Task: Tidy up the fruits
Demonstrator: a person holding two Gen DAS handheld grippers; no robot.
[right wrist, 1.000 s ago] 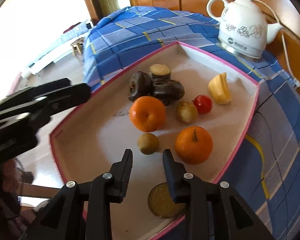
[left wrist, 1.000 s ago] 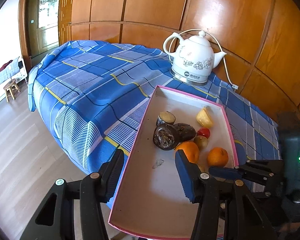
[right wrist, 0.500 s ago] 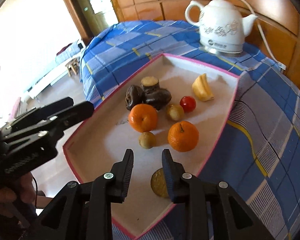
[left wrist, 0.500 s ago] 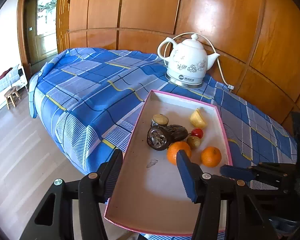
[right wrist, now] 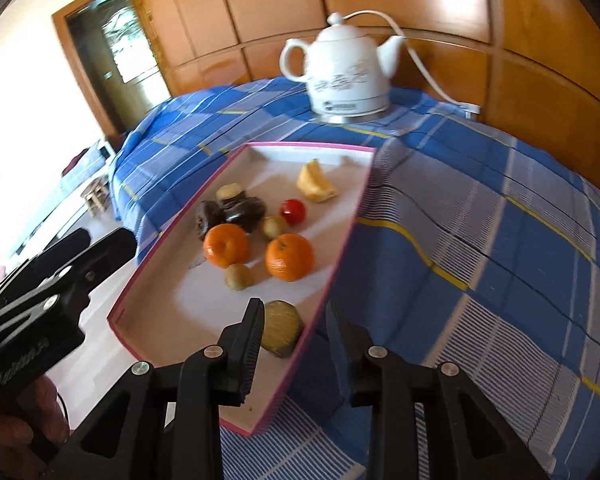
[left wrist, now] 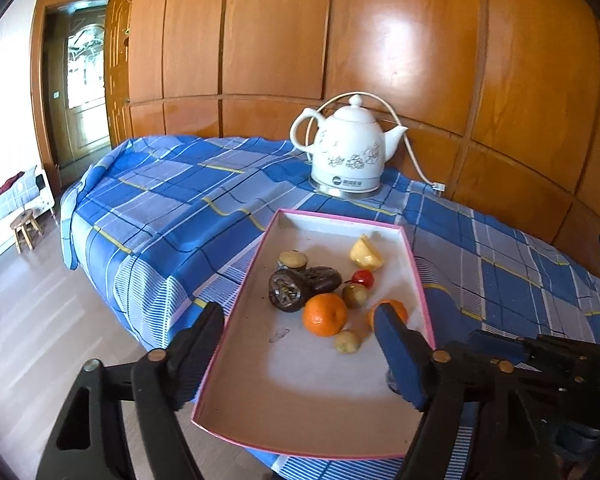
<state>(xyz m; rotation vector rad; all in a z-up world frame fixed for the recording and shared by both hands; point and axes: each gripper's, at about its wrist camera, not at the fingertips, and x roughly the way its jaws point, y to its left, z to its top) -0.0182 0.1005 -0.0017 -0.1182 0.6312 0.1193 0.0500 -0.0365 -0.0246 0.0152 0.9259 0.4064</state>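
Note:
A pink-rimmed shallow box [left wrist: 236,316] [right wrist: 342,256] lies on the blue plaid cloth and holds the fruit: two oranges [left wrist: 325,314] [right wrist: 289,257], dark passion fruits [left wrist: 287,290] [right wrist: 244,212], a small red fruit [left wrist: 363,278] [right wrist: 293,211], a yellow piece [left wrist: 365,254] [right wrist: 315,186], small green-brown fruits [left wrist: 347,341] [right wrist: 239,276] and a cut half [right wrist: 281,327]. My left gripper [left wrist: 300,340] is open and empty, held above the box's near end. My right gripper [right wrist: 298,328] is open and empty, astride the box's right rim near the cut half.
A white electric kettle [left wrist: 350,156] [right wrist: 346,76] with a cord stands behind the box, against the wooden panel wall [left wrist: 380,40]. The table edge drops to the floor on the left, where a small stool [left wrist: 26,226] stands.
Both grippers have pulled back and up from the box, so the fruit looks smaller and farther. Both stay open and empty. The fruit has not moved.

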